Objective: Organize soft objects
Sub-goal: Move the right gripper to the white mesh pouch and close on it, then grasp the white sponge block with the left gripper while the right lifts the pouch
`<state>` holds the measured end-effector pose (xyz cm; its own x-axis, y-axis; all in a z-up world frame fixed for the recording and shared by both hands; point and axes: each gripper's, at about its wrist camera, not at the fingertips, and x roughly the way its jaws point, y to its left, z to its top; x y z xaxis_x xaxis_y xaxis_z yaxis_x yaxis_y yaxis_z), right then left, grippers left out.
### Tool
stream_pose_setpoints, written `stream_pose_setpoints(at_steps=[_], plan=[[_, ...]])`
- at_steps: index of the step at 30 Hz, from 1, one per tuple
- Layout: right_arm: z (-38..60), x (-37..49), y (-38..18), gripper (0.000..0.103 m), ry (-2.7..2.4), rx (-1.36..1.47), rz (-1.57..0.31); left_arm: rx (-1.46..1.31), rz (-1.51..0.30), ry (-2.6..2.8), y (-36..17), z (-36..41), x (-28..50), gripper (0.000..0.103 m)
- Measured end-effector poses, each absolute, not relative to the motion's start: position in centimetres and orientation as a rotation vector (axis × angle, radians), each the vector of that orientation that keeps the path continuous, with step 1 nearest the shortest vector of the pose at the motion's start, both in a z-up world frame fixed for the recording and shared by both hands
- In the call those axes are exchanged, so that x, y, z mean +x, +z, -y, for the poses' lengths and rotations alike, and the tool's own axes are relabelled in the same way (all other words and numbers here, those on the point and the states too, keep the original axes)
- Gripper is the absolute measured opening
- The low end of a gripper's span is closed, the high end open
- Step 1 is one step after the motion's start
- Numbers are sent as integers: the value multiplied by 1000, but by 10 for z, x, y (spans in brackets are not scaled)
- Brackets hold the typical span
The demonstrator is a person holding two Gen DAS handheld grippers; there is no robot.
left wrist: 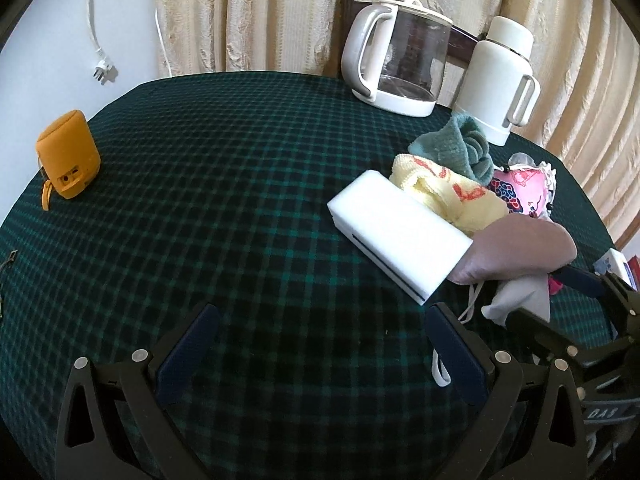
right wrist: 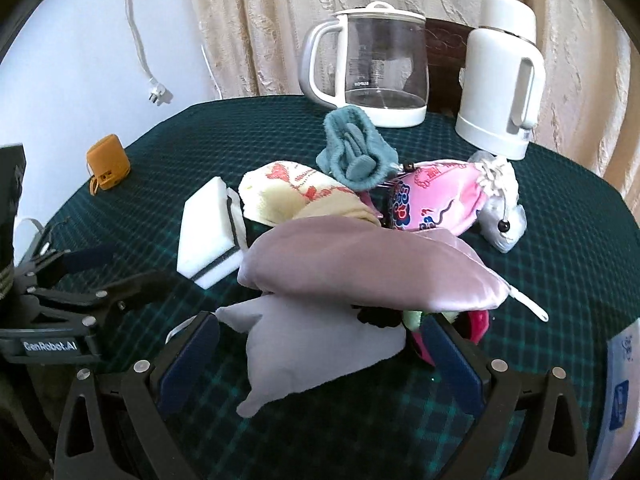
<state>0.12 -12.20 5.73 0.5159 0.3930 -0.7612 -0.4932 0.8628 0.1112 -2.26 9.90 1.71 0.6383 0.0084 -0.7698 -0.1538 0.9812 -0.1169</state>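
A pile of soft things lies on the green plaid table: a white sponge block, a yellow towel, a teal knit cloth, a pink printed pouch, a mauve satin pouch and a grey cloth. My left gripper is open and empty over bare tablecloth, left of the pile. My right gripper is open, its fingers on either side of the grey cloth.
A glass kettle and a white thermos jug stand at the table's back. An orange speaker sits at the left. A curtain and a dangling plug hang behind.
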Motion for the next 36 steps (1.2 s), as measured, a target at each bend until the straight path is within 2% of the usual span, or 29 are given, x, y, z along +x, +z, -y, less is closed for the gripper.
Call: stream_pose_setpoints(at_steps=[7, 12, 16, 33, 35, 36], plan=[[122, -4, 58, 80, 489, -191, -864, -175, -863, 91, 21, -97, -19, 103], [131, -11, 60, 50, 534, -137, -889, -165, -857, 90, 25, -92, -15, 103], [138, -20, 59, 41, 544, -109, -893, -165, -856, 90, 26, -90, -13, 103], [211, -44, 73, 40, 426, 32, -890, -182, -868, 92, 28, -86, 1, 103], [210, -47, 79, 42, 442, 54, -873, -188, -868, 94, 28, -86, 2, 103], [207, -47, 81, 48, 454, 55, -864, -190, -869, 94, 28, -86, 2, 103]])
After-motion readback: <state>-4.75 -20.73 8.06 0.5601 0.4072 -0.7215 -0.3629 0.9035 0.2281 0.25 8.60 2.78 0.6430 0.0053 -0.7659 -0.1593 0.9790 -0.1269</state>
